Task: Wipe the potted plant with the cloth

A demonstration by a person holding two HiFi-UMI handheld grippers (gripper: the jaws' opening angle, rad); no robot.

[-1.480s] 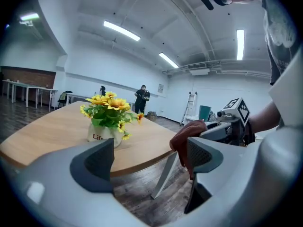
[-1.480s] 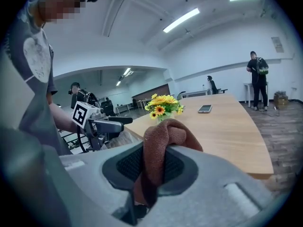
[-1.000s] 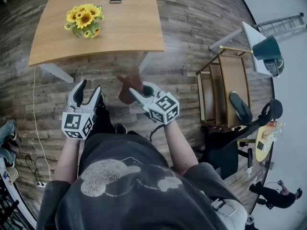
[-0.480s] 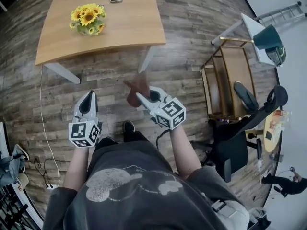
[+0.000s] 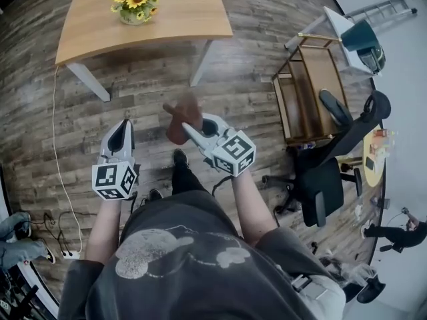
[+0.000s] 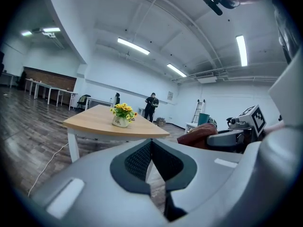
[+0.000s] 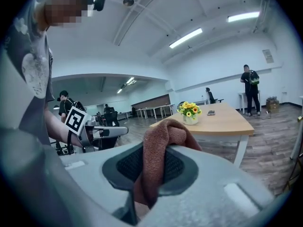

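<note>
Brown cloth (image 5: 180, 113), one plant (image 5: 137, 0), two tools (image 5: 125, 123) (image 5: 187, 128)

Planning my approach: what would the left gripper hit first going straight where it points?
Probably the near edge of the wooden table, right of the potted plant; only open floor shows before it, though depth is unclear.
</note>
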